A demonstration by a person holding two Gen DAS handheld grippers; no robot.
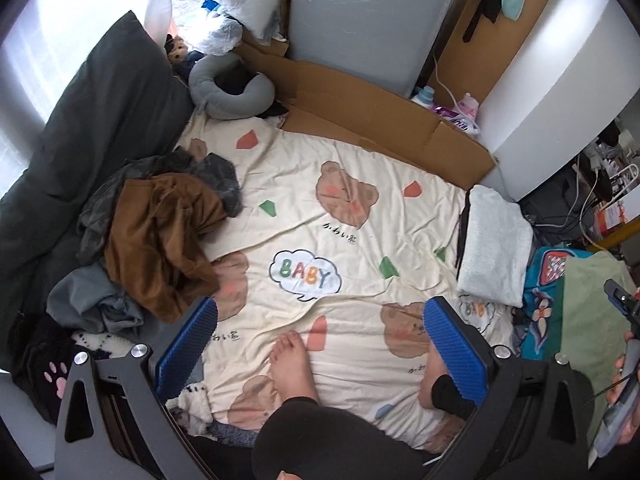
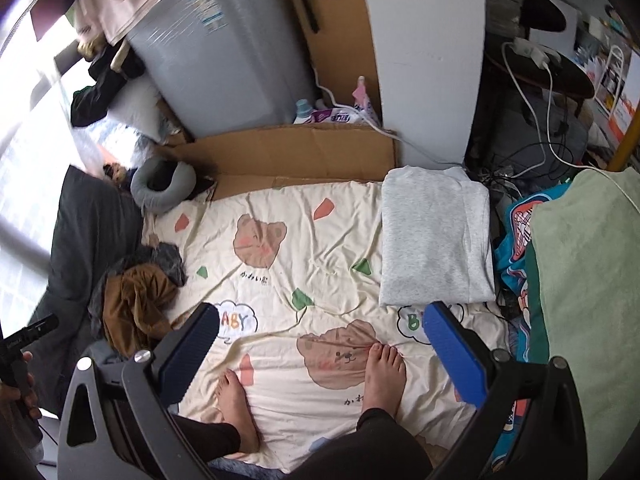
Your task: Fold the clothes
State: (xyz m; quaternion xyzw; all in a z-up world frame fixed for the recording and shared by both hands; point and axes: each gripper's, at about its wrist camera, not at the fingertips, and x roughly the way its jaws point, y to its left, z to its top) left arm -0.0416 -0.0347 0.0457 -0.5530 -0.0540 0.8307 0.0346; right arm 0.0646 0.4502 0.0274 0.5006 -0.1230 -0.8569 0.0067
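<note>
We see the pile of clothes [image 1: 160, 236] on the left of the bear blanket [image 1: 340, 240], beside our left claw [image 1: 320, 344]. The folded grey top [image 2: 434, 236] lies just past our right claw [image 2: 320, 348]. Both claws are wide apart, holding nothing.

Cream bear-print sheet [image 1: 352, 240] carries crumpled clothes pile [image 1: 160, 236] at left, folded grey garment [image 2: 434, 240] at right edge, grey neck pillow [image 1: 228, 88] at far corner, two bare feet [image 2: 384, 376] near.
</note>
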